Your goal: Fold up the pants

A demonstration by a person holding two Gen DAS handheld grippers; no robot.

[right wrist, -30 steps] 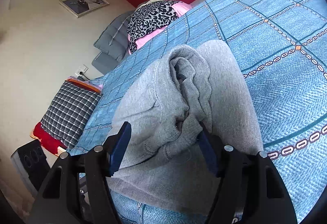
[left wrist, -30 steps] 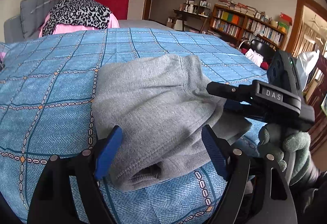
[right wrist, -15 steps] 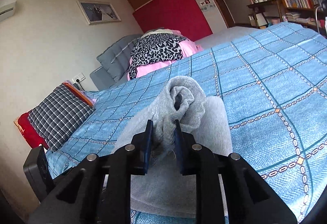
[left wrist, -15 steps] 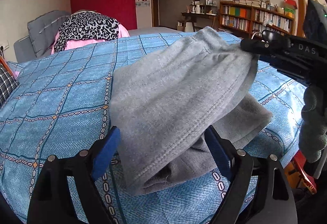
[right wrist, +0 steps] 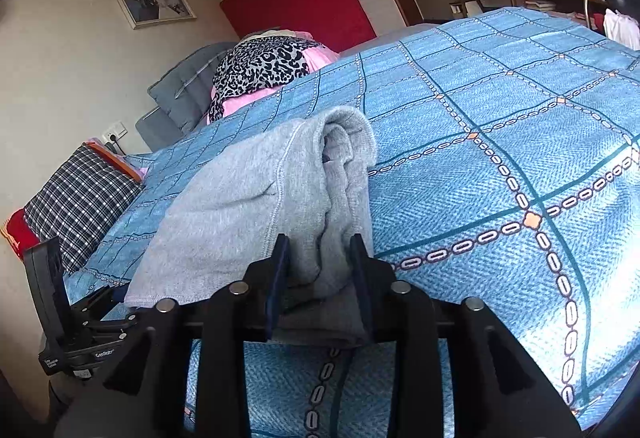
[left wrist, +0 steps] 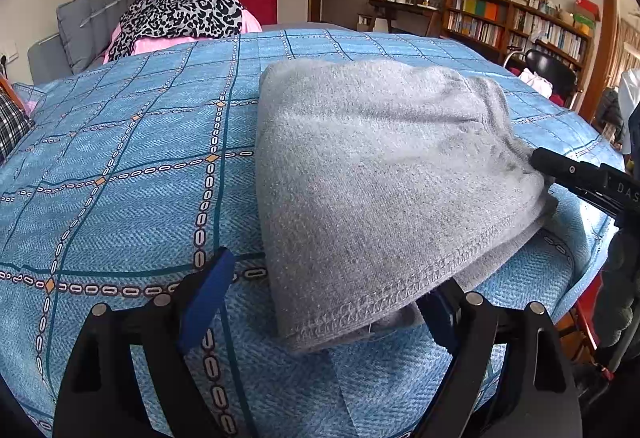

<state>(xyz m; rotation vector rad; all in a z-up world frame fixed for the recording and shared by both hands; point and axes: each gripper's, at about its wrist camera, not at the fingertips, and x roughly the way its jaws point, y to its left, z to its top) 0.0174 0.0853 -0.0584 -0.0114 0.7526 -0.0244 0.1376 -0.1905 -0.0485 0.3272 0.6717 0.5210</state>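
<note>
The grey pants [left wrist: 380,174] lie folded in a thick stack on the blue patterned bedspread [left wrist: 120,166]. My left gripper [left wrist: 320,302] is open, its blue pads on either side of the stack's near hemmed corner. My right gripper [right wrist: 320,270] is shut on the pants' bunched right edge [right wrist: 332,198] and holds it just above the bed; its black body also shows in the left wrist view [left wrist: 588,182]. The left gripper's body shows in the right wrist view [right wrist: 80,330].
A leopard-print and pink pile [left wrist: 180,18] sits at the head of the bed by grey cushions. A plaid pillow [right wrist: 80,198] lies at the bed's left side. Bookshelves [left wrist: 520,22] and a black chair [left wrist: 552,70] stand beyond the right edge.
The right gripper closed on the bunched edge, lifted it, then carried it over and down. The pants now lie lower and flatter. The left gripper stayed open.
</note>
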